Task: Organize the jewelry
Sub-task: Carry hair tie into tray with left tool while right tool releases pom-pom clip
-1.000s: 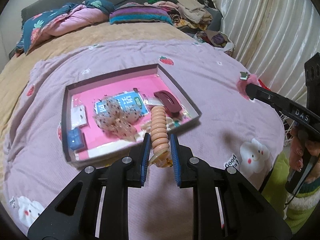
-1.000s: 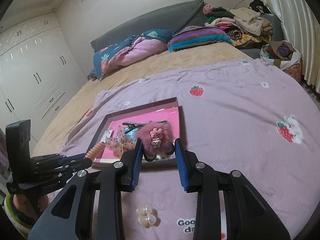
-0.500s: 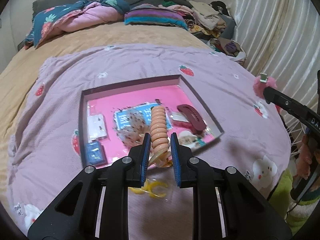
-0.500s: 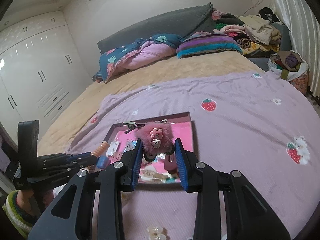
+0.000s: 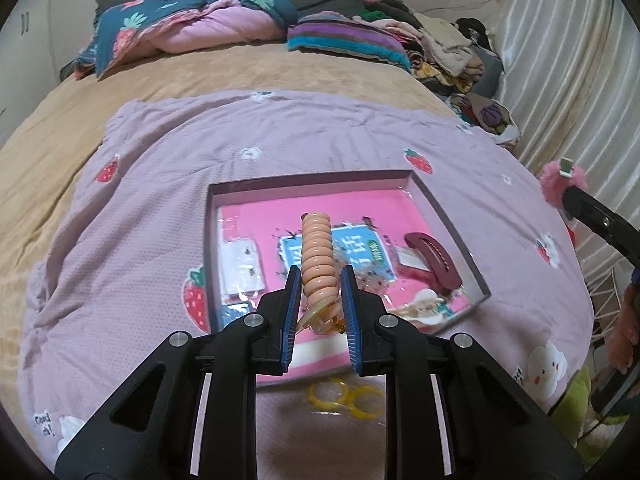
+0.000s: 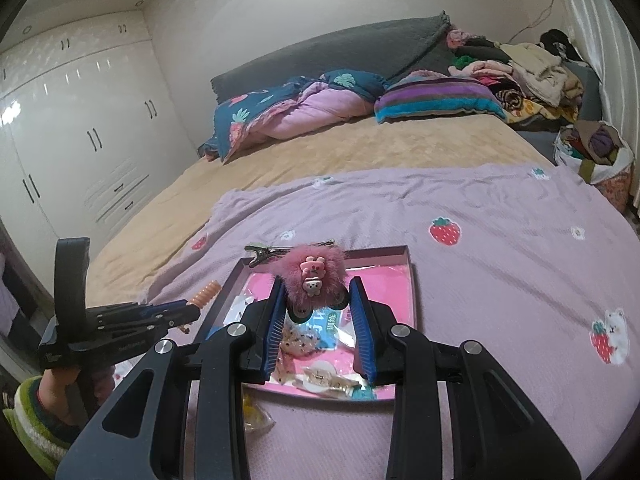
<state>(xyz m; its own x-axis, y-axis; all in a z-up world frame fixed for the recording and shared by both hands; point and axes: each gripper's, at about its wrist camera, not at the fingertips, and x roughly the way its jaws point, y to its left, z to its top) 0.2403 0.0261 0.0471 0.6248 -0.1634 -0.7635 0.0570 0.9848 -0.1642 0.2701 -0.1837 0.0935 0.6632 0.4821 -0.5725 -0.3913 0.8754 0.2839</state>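
Observation:
A shallow box (image 5: 448, 220) with a pink floor lies on the lilac strawberry blanket; it also shows in the right wrist view (image 6: 412, 276). Inside lie a dark red hair clip (image 5: 430, 256), a blue packet (image 5: 360, 248), white earring cards (image 5: 240, 264) and other small pieces. My left gripper (image 5: 320, 308) is shut on a peach spiral hair tie (image 5: 317, 256), held above the box's near edge. My right gripper (image 6: 318, 316) is shut on a fluffy pink hair clip (image 6: 312, 276) with a small bear charm, held over the box.
Yellow rings (image 5: 344, 394) in a clear bag lie on the blanket just in front of the box. Pillows and a folded quilt (image 6: 304, 108) lie at the bed's head. A clothes pile (image 6: 532, 76) sits far right. White wardrobes (image 6: 72, 132) stand left.
Both grippers have pulled back and risen, holding their items. The box now sits farther ahead and more centred in both views. The yellow rings have come into the left view.

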